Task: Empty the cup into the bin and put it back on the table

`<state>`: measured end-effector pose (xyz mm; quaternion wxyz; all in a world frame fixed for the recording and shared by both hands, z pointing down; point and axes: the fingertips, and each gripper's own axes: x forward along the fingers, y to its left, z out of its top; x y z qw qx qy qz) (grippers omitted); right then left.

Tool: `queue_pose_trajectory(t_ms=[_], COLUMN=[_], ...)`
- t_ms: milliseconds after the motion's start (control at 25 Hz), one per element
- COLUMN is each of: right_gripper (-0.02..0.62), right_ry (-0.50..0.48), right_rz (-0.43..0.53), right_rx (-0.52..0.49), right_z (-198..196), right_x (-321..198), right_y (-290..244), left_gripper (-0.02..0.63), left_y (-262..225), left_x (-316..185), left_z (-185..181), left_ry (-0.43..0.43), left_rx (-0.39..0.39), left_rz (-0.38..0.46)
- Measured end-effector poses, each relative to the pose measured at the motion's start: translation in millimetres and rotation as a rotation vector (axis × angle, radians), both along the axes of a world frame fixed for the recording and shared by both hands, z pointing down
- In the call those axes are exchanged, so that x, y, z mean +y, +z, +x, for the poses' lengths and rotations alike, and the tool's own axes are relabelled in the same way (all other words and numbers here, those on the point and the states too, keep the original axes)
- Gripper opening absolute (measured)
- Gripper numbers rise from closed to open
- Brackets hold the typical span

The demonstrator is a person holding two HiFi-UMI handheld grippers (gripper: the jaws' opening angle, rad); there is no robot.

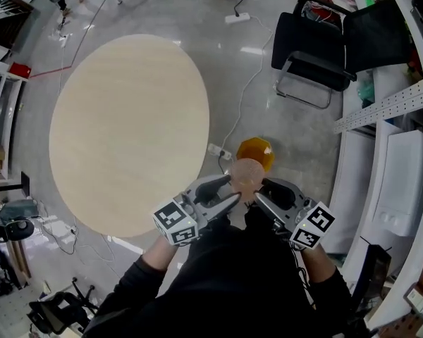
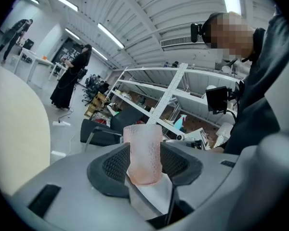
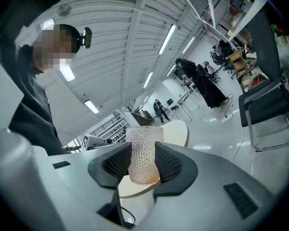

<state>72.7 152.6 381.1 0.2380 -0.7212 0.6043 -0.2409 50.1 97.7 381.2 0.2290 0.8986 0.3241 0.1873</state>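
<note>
**Both tools grip the cup (image 1: 245,177) by the bin (image 1: 256,153)**

The left tool (image 1: 231,187) and right tool (image 1: 259,191) clamp the pink cup from opposite sides. It is off the round worktop (image 1: 127,132), just beside the orange bin on the floor. The cup looks upright with its contents unseen, so emptying is unconfirmed. Returning it remains.
</note>
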Motion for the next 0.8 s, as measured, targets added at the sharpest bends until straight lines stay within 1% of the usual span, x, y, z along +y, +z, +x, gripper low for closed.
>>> queue_pose_trajectory(t_ms=[240,400,560,720,800], right_gripper=[0.155,0.155,0.155,0.155,0.155], right_ry=[-0.022,-0.035,-0.013,0.004,0.016], right_rz=[-0.001,-0.028,-0.057,-0.086,-0.100], right_rx=[-0.101,-0.159,-0.238,-0.262,-0.293], right_z=[25,34,34,41,41], right_x=[36,48,54,48,43], right_y=[32,64,105,148,172], left_gripper=[0.209,0.209,0.209,0.209,0.209], left_y=[30,64,106,151,175], left_x=[37,49,55,50,45], left_z=[23,31,30,37,37], left_ry=[-0.024,-0.044,-0.043,-0.027,-0.023], left_rx=[-0.070,-0.156,-0.258,-0.307,-0.336], left_rz=[-0.002,-0.031,-0.066,-0.079,-0.095])
